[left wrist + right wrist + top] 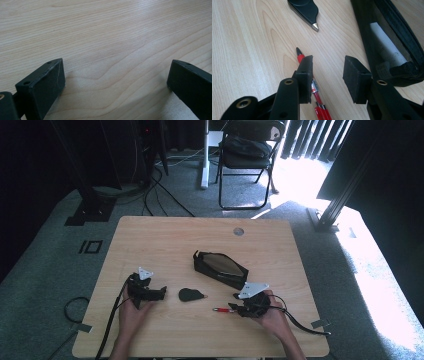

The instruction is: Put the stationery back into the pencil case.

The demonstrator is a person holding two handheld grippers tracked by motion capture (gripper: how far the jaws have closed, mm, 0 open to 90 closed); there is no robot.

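Red pen by the right gripper, near the worktop's front edge.

The red pen (312,82) lies flat on the table (165,232), right of centre and close to the front edge; the right gripper (328,72) stands partly open over it, one jaw just in front of the pen, nothing clamped. A black teardrop-shaped tool (305,11) lies just beyond the pen's tip, and a black mesh pouch (220,268) sits toward the middle. The left gripper (116,82) rests near the front-left, jaws wide apart over bare wood.
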